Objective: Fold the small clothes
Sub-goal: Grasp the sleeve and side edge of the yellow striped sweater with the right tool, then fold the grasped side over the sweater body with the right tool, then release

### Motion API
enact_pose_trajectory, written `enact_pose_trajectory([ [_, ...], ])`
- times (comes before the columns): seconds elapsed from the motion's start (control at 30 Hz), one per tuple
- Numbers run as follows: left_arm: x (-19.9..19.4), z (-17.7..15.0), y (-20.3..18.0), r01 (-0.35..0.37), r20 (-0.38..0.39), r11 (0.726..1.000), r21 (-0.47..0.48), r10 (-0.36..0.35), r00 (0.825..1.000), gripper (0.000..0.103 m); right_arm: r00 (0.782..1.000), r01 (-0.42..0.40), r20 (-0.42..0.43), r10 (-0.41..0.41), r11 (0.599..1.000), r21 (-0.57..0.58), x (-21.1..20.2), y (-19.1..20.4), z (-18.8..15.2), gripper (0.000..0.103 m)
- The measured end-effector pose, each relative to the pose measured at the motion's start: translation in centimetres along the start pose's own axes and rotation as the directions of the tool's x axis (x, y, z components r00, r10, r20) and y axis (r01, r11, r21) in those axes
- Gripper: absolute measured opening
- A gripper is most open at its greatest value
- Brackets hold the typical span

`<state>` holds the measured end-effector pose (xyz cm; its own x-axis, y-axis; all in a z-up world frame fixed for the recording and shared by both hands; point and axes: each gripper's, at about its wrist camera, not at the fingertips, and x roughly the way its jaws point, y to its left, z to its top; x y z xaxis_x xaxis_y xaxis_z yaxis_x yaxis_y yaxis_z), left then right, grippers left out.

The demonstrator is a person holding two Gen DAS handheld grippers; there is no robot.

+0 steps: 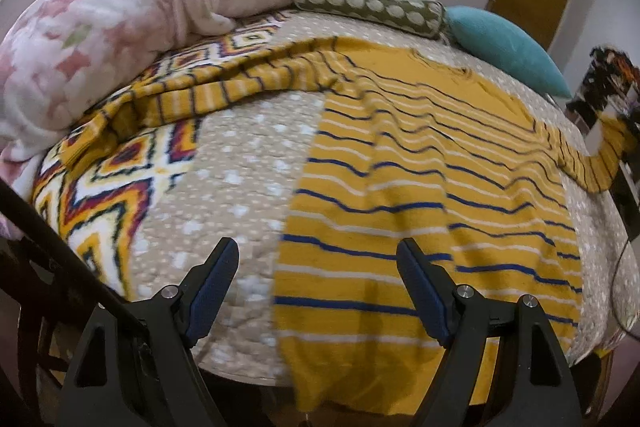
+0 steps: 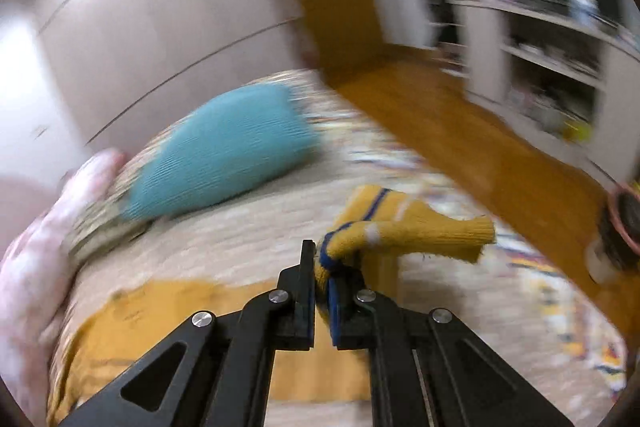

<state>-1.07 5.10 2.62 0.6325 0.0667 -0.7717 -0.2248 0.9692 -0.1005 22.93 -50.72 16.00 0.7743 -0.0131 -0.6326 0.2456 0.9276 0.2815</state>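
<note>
A small mustard-yellow sweater [image 1: 420,163] with blue and white stripes lies spread flat on the bed, its hem hanging over the near edge. Its left sleeve [image 1: 192,95] lies stretched out to the left. My left gripper [image 1: 318,259] is open and empty, hovering above the sweater's left edge near the hem. My right gripper [image 2: 322,267] is shut on the right sleeve [image 2: 400,227] near its cuff and holds it lifted above the bed; the lifted sleeve also shows in the left wrist view [image 1: 600,155]. The right wrist view is blurred by motion.
The bed has a beige dotted quilt [image 1: 248,163] with a zigzag-patterned panel [image 1: 104,187]. A pink floral blanket [image 1: 120,23], a dotted bolster [image 1: 372,3] and a teal pillow [image 1: 504,43] lie at the far side. Wooden floor [image 2: 480,131] and white shelves [image 2: 552,67] are to the right.
</note>
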Motion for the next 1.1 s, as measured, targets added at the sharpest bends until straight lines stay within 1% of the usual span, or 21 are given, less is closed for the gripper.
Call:
enact_pose_trajectory([
  [0.03,-0.1,-0.1,0.6,-0.001,0.005,1.0,-0.01,0.001,1.0,0.08,0.999,-0.038,-0.015,0.037,0.999,-0.032,0.3,2.4,-0.4,0.006],
  [0.07,-0.2,-0.2,1.5,-0.002,0.013,1.0,-0.022,0.003,1.0,0.08,0.995,-0.094,-0.041,0.091,0.992,-0.083,0.8,6.3,-1.1,0.006],
  [0.13,-0.5,-0.3,2.7,-0.009,0.026,0.999,-0.035,0.009,1.0,0.08,0.982,-0.175,-0.098,0.161,0.972,-0.156,2.0,12.4,-2.7,0.006],
  [0.2,-1.0,-0.4,4.2,-0.016,0.046,0.999,-0.051,0.019,0.999,0.08,0.966,-0.235,-0.162,0.201,0.944,-0.232,3.5,18.4,-5.3,0.006],
  [0.27,-1.6,-0.6,5.7,-0.021,0.062,0.997,-0.075,0.026,0.998,0.08,0.95,-0.277,-0.231,0.211,0.91,-0.309,5.5,24.4,-8.6,0.006],
  [0.33,-1.9,-0.7,7.0,-0.018,0.07,0.995,-0.1,0.025,0.997,0.08,0.936,-0.305,-0.285,0.206,0.877,-0.37,7.3,28.7,-11.7,0.006],
  [0.4,-2.4,-1.0,8.5,-0.019,0.076,0.991,-0.13,0.029,0.997,0.08,0.927,-0.311,-0.335,0.166,0.84,-0.445,9.4,33.0,-15.7,0.006],
  [0.47,-2.6,-1.2,9.7,-0.02,0.08,0.987,-0.157,0.033,0.996,0.08,0.923,-0.302,-0.367,0.12,0.815,-0.495,10.7,34.9,-19.0,0.006],
  [0.5,-2.8,-1.3,10.4,-0.022,0.082,0.985,-0.17,0.037,0.996,0.08,0.922,-0.297,-0.376,0.09,0.789,-0.539,11.3,36.0,-20.7,0.006],
  [0.53,-2.8,-1.4,10.8,-0.025,0.082,0.983,-0.18,0.04,0.996,0.08,0.928,-0.281,-0.368,0.06,0.76,-0.586,11.6,37.0,-22.0,0.006],
  [0.57,-2.8,-1.6,11.4,-0.03,0.081,0.981,-0.193,0.047,0.996,0.08,0.938,-0.258,-0.346,0.026,0.72,-0.644,11.6,38.0,-23.3,0.007],
  [0.63,-2.8,-1.8,12.1,-0.034,0.082,0.978,-0.208,0.052,0.995,0.08,0.966,-0.183,-0.256,-0.04,0.596,-0.782,10.9,40.3,-26.4,0.014],
  [0.67,-2.7,-1.8,12.3,-0.035,0.081,0.976,-0.215,0.054,0.995,0.08,0.976,-0.155,-0.211,-0.051,0.518,-0.841,10.4,41.4,-27.9,0.015],
  [0.77,-2.7,-1.9,12.7,-0.038,0.081,0.974,-0.225,0.058,0.995,0.08,0.987,-0.124,-0.154,-0.05,0.383,-0.915,9.9,43.4,-30.4,0.016],
  [0.8,-2.9,-2.0,12.6,-0.037,0.083,0.973,-0.227,0.057,0.995,0.08,0.992,-0.103,-0.121,-0.033,0.328,-0.939,9.3,44.1,-31.3,0.016],
  [0.83,-3.0,-2.0,12.6,-0.036,0.085,0.973,-0.227,0.057,0.995,0.08,0.994,-0.095,-0.106,-0.021,0.298,-0.95,8.9,44.3,-31.6,0.016],
  [0.9,-3.2,-2.1,12.4,-0.037,0.085,0.974,-0.224,0.057,0.995,0.08,0.994,-0.108,-0.109,0.012,0.24,-0.965,8.2,45.2,-32.5,0.022],
  [0.97,-3.2,-2.1,12.4,-0.038,0.08,0.973,-0.229,0.057,0.995,0.08,0.994,-0.107,-0.103,0.032,0.219,-0.97,7.2,45.6,-33.1,0.022],
  [1.0,-3.1,-2.1,12.5,-0.037,0.077,0.972,-0.233,0.057,0.995,0.08,0.992,-0.124,-0.117,0.045,0.231,-0.965,6.6,45.4,-33.0,0.026],
  [1.03,-3.1,-2.1,12.6,-0.037,0.075,0.97,-0.239,0.057,0.996,0.08,0.99,-0.137,-0.126,0.056,0.257,-0.957,5.9,45.1,-32.6,0.032],
  [1.1,-3.1,-2.1,13.1,-0.04,0.071,0.964,-0.262,0.061,0.996,0.08,0.99,-0.133,-0.11,0.085,0.341,-0.93,4.6,43.9,-31.0,0.04],
])
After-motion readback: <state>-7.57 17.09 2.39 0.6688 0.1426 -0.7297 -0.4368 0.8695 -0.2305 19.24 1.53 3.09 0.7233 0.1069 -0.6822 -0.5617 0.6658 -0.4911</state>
